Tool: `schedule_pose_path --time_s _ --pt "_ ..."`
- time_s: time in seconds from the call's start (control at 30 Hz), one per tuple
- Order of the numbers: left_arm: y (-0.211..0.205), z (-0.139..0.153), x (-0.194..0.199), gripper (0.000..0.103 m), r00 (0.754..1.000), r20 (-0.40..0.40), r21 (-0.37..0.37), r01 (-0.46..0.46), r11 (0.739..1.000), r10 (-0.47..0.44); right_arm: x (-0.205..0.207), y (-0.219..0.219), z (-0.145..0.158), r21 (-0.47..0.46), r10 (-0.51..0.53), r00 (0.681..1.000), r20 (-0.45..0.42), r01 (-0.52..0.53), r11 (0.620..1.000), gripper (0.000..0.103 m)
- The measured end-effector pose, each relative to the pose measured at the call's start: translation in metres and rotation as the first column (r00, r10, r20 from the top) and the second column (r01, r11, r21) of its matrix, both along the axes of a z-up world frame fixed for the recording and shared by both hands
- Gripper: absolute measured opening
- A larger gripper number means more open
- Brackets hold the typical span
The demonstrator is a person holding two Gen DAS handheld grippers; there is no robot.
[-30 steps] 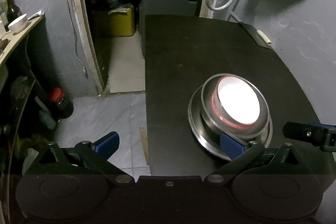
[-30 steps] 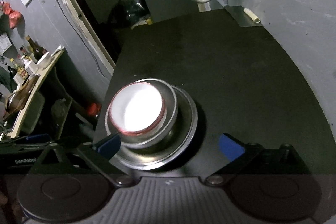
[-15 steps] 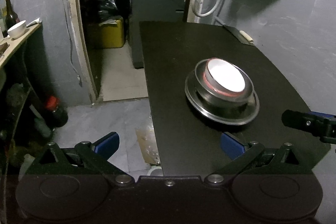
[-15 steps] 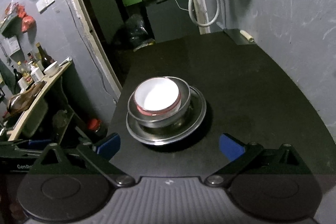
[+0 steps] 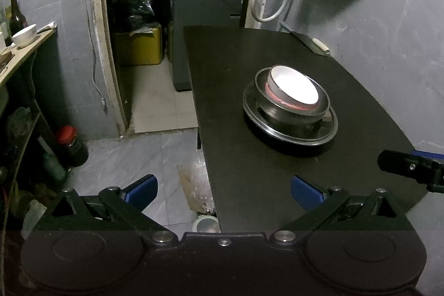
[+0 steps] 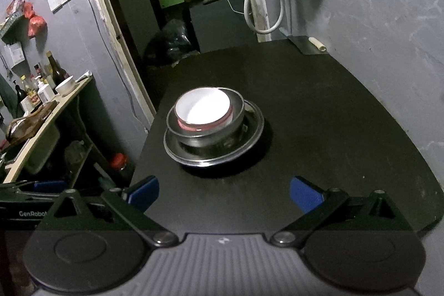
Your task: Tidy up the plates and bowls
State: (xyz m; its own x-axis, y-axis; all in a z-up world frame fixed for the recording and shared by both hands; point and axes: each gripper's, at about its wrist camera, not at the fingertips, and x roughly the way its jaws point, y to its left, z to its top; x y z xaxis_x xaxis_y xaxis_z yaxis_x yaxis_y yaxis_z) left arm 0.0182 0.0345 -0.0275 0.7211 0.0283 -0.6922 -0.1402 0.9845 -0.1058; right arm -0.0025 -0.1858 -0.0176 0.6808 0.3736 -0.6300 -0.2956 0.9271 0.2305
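Note:
A white bowl with a red band (image 5: 294, 89) (image 6: 204, 107) sits inside a steel bowl (image 5: 323, 108) (image 6: 236, 118), which stands on a steel plate (image 5: 327, 133) (image 6: 255, 135) on the black table (image 5: 249, 57) (image 6: 319, 107). My left gripper (image 5: 223, 189) is open and empty, held back over the table's near left edge. My right gripper (image 6: 223, 192) is open and empty, near the front of the table, short of the stack. Part of the right gripper shows at the right edge of the left wrist view (image 5: 410, 165).
A doorway with a yellow box (image 5: 138, 47) lies beyond the table's left side. A wooden shelf (image 6: 47, 113) with bottles and a white bowl (image 6: 65, 85) stands at left. A red-capped jar (image 5: 69, 142) is on the floor. A grey wall (image 6: 388, 18) runs along the right.
Both grippers have pulled back and up from the stack, which now looks smaller and farther. The stack has stayed in place. Both grippers remain open.

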Motion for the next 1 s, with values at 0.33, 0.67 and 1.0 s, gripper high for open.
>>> schedule_pose_path --time_s 0.33,0.67,1.0 --pt "-0.0035 -0.0024 -0.0053 0.102 1.000 -0.012 0.022 0.013 1.000 -0.012 0.0000 -0.0016 -0.0086 0.007 0.010 1.000 -0.029 -0.010 1.000 0.103" --pt "-0.0035 -0.0032 -0.0010 0.102 1.000 -0.010 0.024 0.021 0.999 -0.021 0.0018 -0.0006 -0.0083 0.001 0.005 1.000 -0.030 -0.005 1.000 0.103" --pt "-0.0003 -0.0030 0.0029 0.102 1.000 -0.006 0.022 0.031 0.999 -0.031 0.0044 0.0006 -0.0077 -0.011 -0.002 1.000 -0.030 0.002 1.000 0.103"
